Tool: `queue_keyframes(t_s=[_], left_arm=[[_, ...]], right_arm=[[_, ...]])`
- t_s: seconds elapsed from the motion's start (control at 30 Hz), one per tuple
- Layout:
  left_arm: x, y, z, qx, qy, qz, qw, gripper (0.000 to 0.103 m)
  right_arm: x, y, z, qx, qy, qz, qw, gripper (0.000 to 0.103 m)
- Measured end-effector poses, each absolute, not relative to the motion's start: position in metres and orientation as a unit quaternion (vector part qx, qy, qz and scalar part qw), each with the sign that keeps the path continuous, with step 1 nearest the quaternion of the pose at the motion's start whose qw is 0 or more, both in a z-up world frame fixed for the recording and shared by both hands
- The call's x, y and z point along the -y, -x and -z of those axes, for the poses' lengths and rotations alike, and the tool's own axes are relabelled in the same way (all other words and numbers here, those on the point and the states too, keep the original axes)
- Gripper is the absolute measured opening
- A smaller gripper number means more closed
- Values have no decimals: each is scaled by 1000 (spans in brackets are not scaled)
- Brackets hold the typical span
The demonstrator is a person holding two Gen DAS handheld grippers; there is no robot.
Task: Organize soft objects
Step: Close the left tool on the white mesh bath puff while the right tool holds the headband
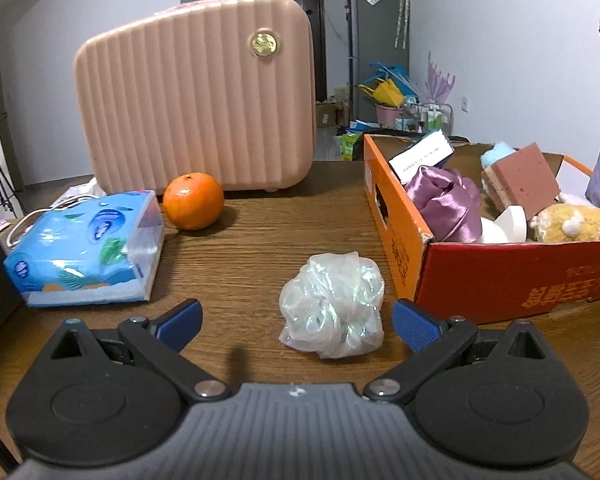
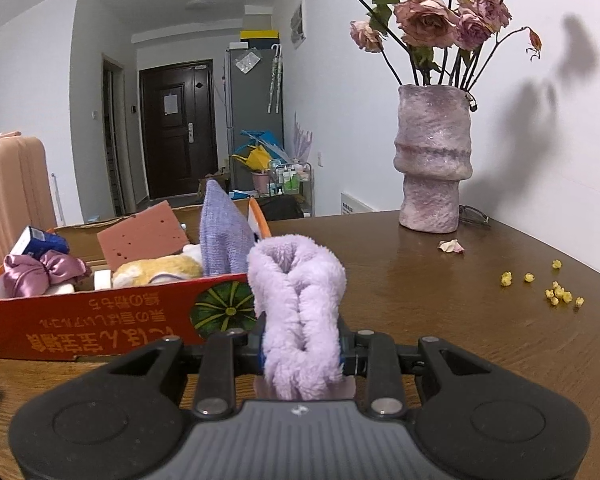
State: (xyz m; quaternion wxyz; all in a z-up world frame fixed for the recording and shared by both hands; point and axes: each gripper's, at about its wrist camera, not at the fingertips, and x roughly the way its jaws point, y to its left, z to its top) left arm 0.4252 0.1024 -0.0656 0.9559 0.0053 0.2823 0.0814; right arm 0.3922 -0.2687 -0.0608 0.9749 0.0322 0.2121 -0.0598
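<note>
Fleece fills the right gripper [image 2: 302,354]: its jaws are clamped on a lilac plush band [image 2: 296,312], thick, twisted and fuzzy, standing up between them just short of the cardboard box [image 2: 100,320]. Judging by that, the step in hand is carrying this piece to the box, and the next move calls for lifting it over the red front wall and letting go above a free spot inside.

Meanwhile the left gripper [image 1: 298,322] hangs with its jaws spread wide and nothing between the blue ribbed pads; a crumpled, iridescent clear mesh ball [image 1: 332,306] lies on the wooden table [image 1: 252,240] just ahead, nearer the right pad. It looks light and springy, so closing should be centred on it first.

Farther off, the box holds a purple satin scrunchie [image 1: 446,200], a porous pink sponge [image 1: 520,180] and a yellow plush toy [image 1: 568,220]. To the left sit a soft tissue pack [image 1: 84,248], a glossy orange [image 1: 194,200] and a ribbed pink case [image 1: 196,96].
</note>
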Motion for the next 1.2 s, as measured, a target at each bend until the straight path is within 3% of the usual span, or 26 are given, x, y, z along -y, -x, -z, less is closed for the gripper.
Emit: queue_keyframes(t_s=[0.4, 0.53, 0.63, 0.77, 1.2], left_arm=[[-110, -453, 72, -290, -14, -83, 953, 99], [-109, -454, 73, -290, -12, -73, 954, 79], [-110, -456, 75, -299, -3, -59, 952, 56], [-110, -455, 77, -303, -1, -48, 952, 51], [-124, -436, 65, -267, 23, -91, 959, 49]], right_arm=[[265, -393, 63, -218, -30, 51, 974, 29], [265, -393, 64, -219, -29, 51, 974, 29], [264, -393, 63, -218, -28, 48, 974, 29], [263, -391, 62, -216, -26, 42, 975, 29], [262, -389, 59, -207, -31, 28, 977, 29]])
